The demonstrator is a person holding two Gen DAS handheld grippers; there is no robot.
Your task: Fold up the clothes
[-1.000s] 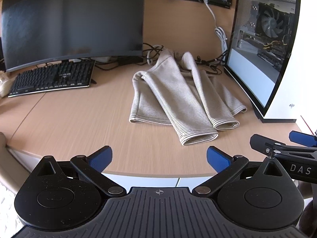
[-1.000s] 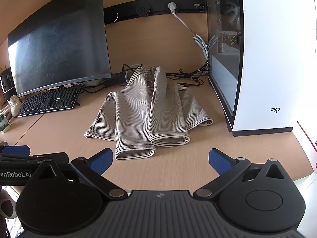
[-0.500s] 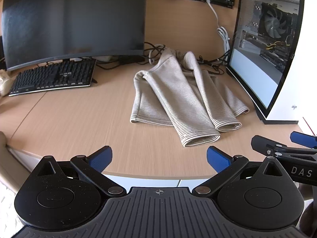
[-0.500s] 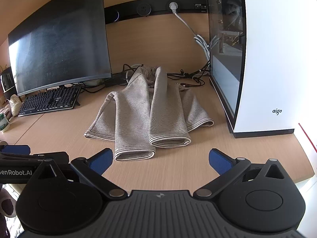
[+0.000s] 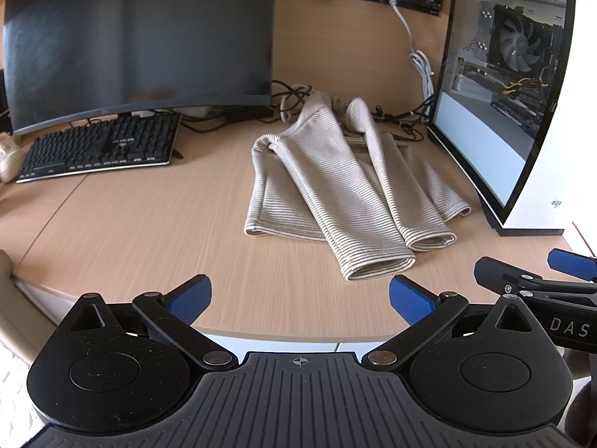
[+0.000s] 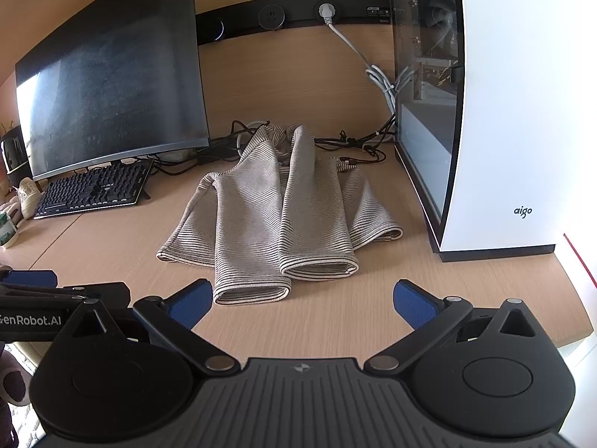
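Note:
A beige striped sweater lies on the wooden desk, partly folded, with both sleeves laid over the body and their cuffs pointing toward me. My left gripper is open, held at the desk's front edge, a short way in front of the nearer sleeve cuff. My right gripper is open too, just short of the two cuffs, and it holds nothing. Each gripper shows at the edge of the other's view.
A curved monitor and a black keyboard stand to the left. A white computer case with a glass side stands close on the right. Cables lie behind the sweater.
Both grippers have crept slightly forward toward the sweater. The sweater has not moved and both grippers stay open.

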